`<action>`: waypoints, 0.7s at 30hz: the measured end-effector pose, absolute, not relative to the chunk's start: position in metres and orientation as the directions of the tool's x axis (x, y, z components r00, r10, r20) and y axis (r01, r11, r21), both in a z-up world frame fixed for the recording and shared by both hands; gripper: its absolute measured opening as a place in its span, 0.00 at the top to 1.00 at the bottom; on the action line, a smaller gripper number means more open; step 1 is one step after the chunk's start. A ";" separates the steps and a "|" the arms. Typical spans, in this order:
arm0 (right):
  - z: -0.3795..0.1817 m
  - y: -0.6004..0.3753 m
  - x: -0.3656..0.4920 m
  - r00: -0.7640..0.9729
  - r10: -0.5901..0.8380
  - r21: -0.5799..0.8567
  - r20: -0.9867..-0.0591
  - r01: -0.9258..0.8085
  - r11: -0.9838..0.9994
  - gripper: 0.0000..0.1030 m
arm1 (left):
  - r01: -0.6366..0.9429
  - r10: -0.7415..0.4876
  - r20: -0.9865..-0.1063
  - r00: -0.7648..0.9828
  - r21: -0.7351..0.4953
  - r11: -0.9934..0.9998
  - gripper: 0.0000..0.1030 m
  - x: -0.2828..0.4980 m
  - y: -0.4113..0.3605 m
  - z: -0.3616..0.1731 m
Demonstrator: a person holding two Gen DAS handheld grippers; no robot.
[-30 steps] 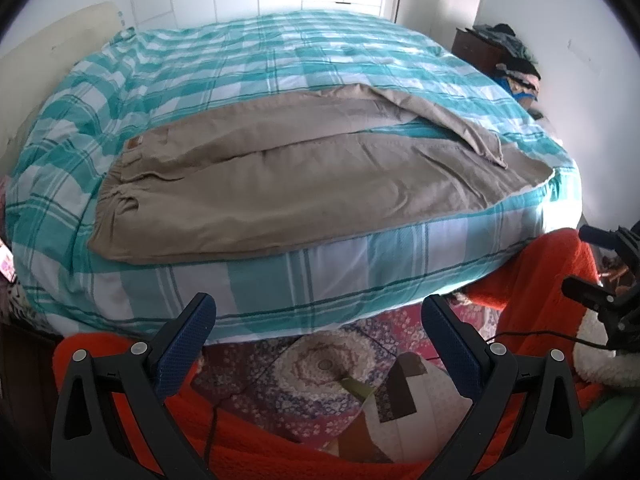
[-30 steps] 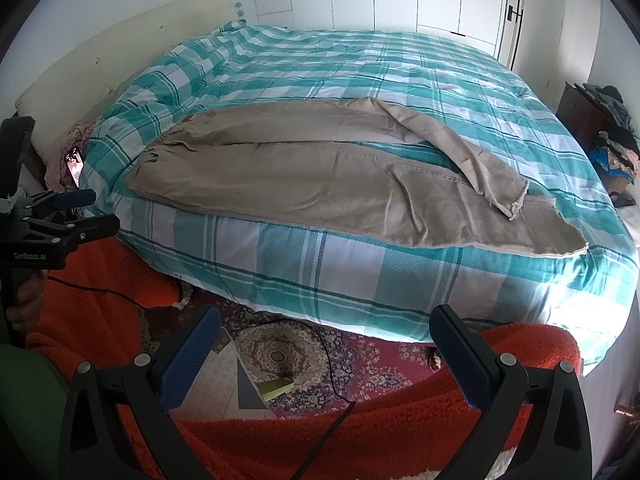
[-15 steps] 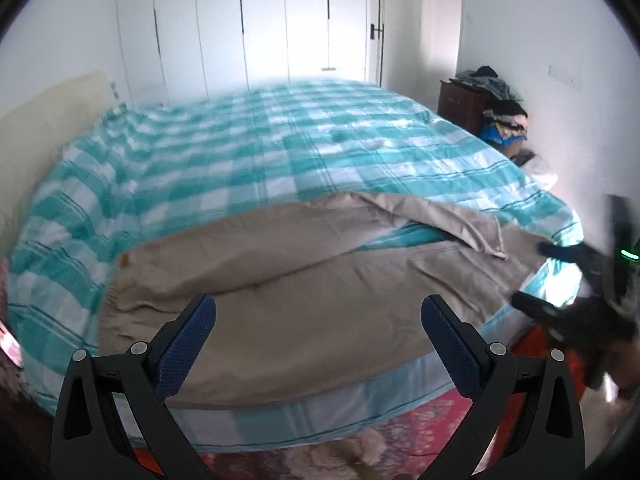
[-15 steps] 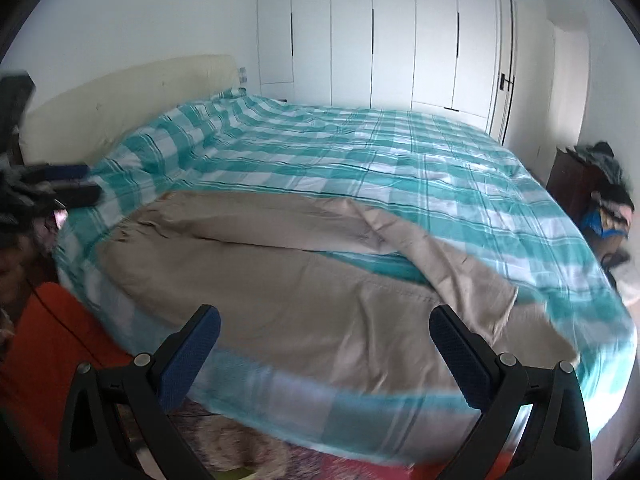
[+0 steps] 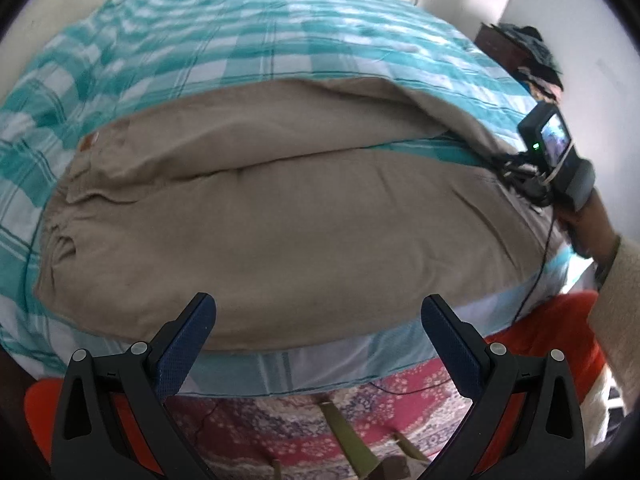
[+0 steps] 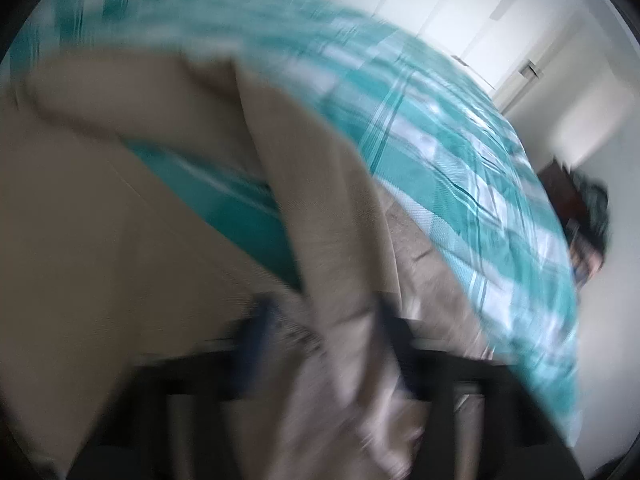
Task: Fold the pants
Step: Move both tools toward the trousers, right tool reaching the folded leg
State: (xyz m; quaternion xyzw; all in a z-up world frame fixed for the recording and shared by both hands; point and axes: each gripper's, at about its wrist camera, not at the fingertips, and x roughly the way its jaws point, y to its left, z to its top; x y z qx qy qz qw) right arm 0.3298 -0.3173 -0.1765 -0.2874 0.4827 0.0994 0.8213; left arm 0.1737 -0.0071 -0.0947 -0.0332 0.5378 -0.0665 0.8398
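Tan pants (image 5: 280, 216) lie spread across a teal and white checked bed (image 5: 248, 52), waistband at the left, legs running right. My left gripper (image 5: 318, 320) is open and empty just above the near edge of the pants. The right gripper unit (image 5: 548, 152) shows in the left wrist view at the far leg's end. In the blurred right wrist view my right gripper (image 6: 320, 340) sits around the cuff of the upper pant leg (image 6: 320, 208); its fingers (image 6: 256, 336) look narrowed on the cloth, but motion blur hides whether they grip it.
A patterned red rug (image 5: 360, 420) and orange fleece (image 5: 560, 340) lie below the bed's near edge. A dark dresser with piled clothes (image 5: 528, 56) stands at the right wall. White wardrobe doors (image 6: 460, 12) stand behind the bed.
Both grippers have moved from below the bed's edge up and over the pants. The right one has dropped onto the upper leg's cuff and its jaws have narrowed.
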 end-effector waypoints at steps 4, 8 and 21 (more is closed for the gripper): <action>-0.143 -0.346 0.380 0.476 -0.089 -0.337 -0.875 -0.466 0.818 0.98 | 0.047 -0.144 -0.893 0.427 -0.137 0.989 0.01 0.180 0.002 -0.093; -0.071 -0.402 0.499 0.515 -0.056 -0.264 -0.855 -0.340 0.902 0.58 | 0.016 -0.157 -0.899 0.409 -0.165 0.986 0.01 0.192 0.003 -0.100; -0.163 -0.577 0.465 0.450 0.220 0.378 -0.865 0.298 0.877 0.36 | 0.043 -0.204 -0.906 0.372 -0.202 0.978 0.01 0.193 -0.009 -0.119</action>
